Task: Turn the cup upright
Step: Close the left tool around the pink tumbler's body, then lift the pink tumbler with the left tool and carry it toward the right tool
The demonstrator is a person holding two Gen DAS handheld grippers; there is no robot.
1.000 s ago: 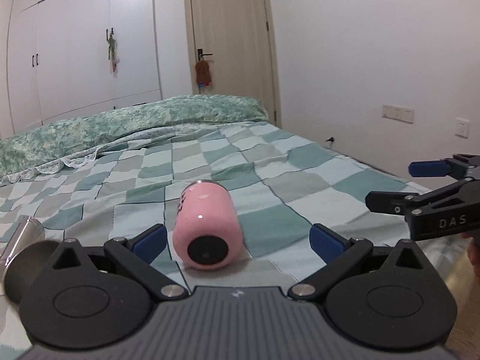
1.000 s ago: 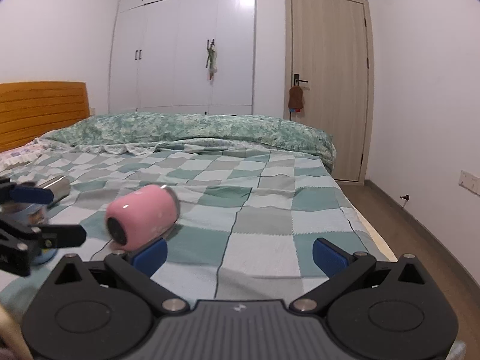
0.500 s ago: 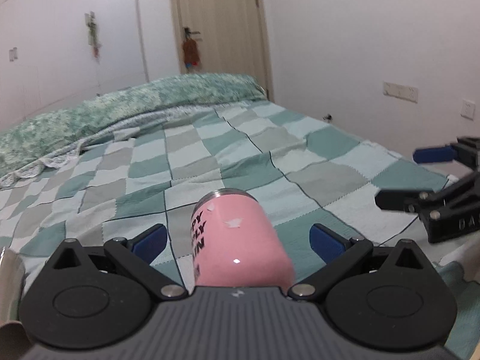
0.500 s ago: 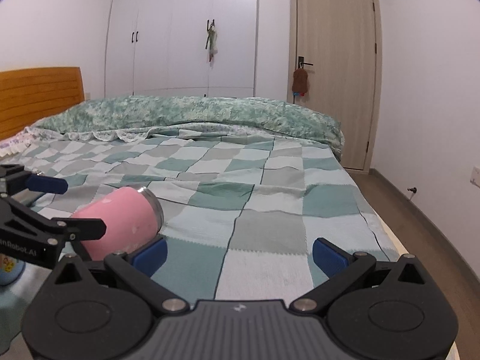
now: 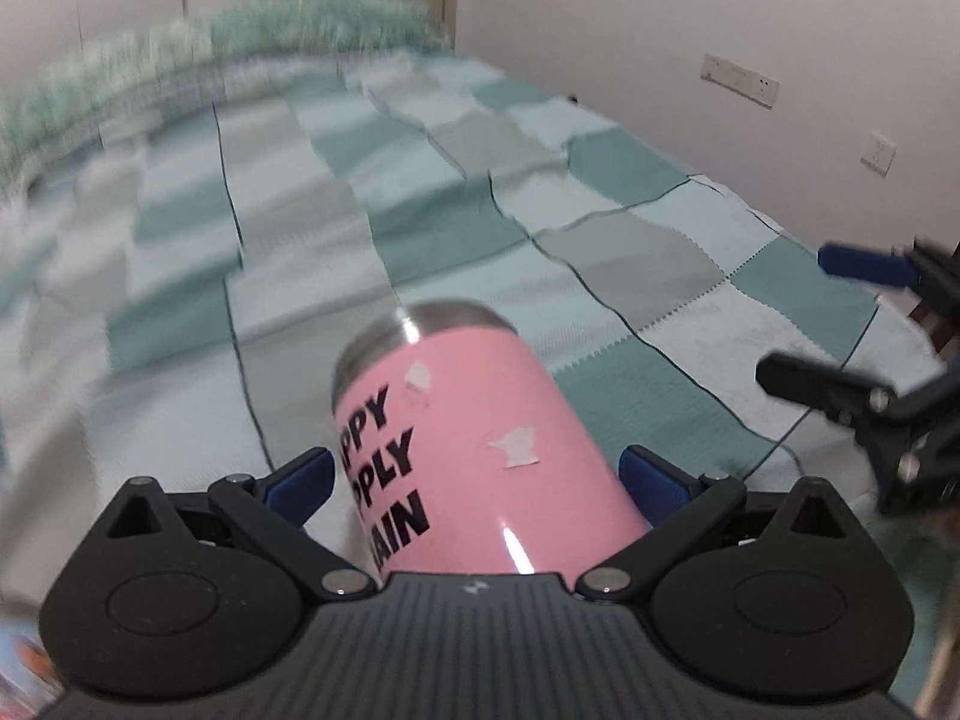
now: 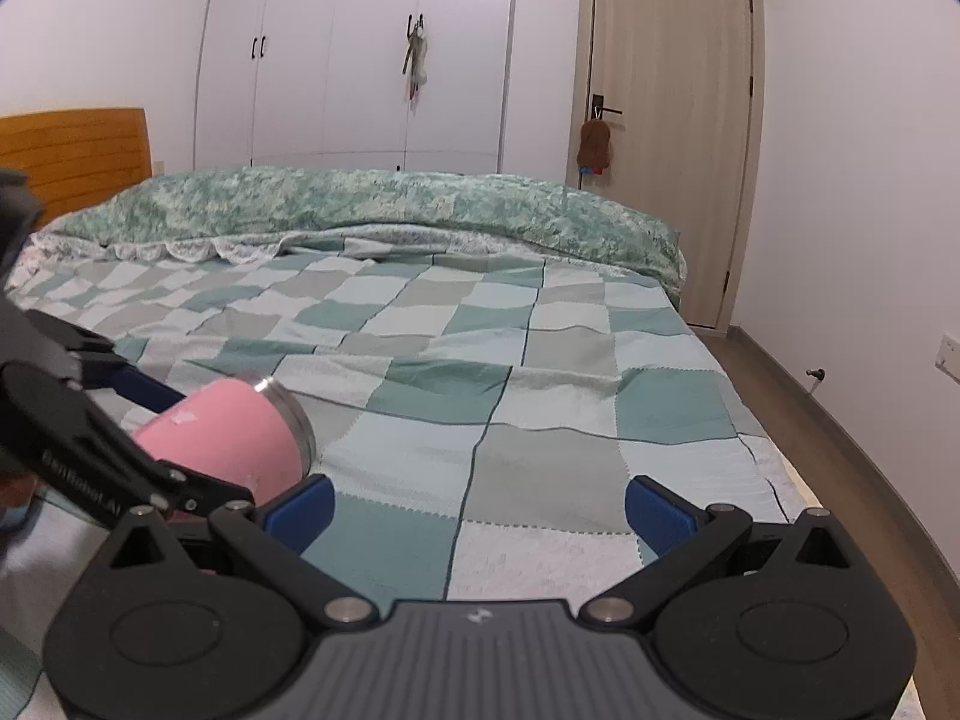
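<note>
Pink cup point(image 5: 474, 456) tilted between left hand-held gripper point(image 5: 477, 483) fingers, above checkered bedspread point(image 5: 420, 228)

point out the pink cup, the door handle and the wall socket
cup point(image 5: 480, 456): left wrist view, on its pink side wall beside the black lettering
door handle point(image 6: 606, 113): right wrist view, on the dark lever
wall socket point(image 5: 741, 81): left wrist view, on the middle of the long white plate

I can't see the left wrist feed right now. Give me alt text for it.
A pink metal cup with black lettering lies on its side between the left gripper's open blue-padded fingers, steel rim pointing away, on a green-and-white checked bedspread. The right gripper shows at the right edge, open and empty.
</note>
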